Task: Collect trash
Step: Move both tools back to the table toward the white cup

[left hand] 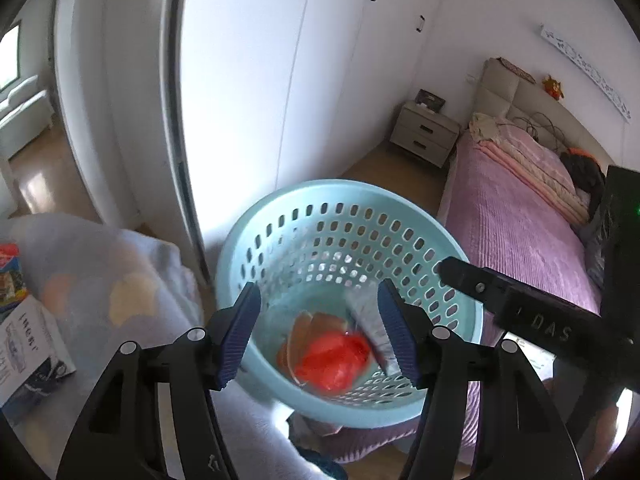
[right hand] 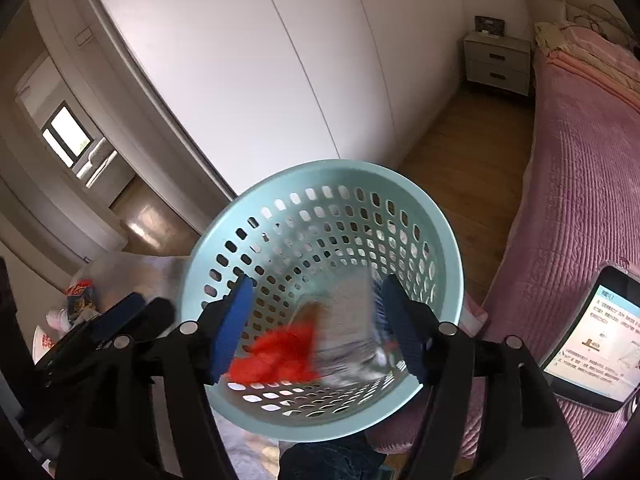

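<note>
Both grippers are hanging over the basket, pointing steeply down into it. The left gripper is standing with its jaws apart, nothing pressed between the ribbed blue pads. The right gripper is likewise standing with its jaws apart, its pads clear of any item.

The basket is a round, pale turquoise plastic container with rows of oval perforations through its wall and floor. It is holding three pieces of trash: a crumpled red plastic bag lying on the floor of the basket, a tan curved scrap just behind the bag and touching it, and a grey-white printed wrapper, blurred, leaning against the inner wall next to the right-side pad in both views. The bag is lying below and between the left gripper's fingertips, well inside the rim.

To the left of the basket, a pale patterned blanket is carrying a printed booklet and a colourful packet. To the right, a pink quilted bed cover is extending away, with a lit phone resting on its near edge. Beyond stand white wardrobe doors and a grey two-drawer nightstand.
</note>
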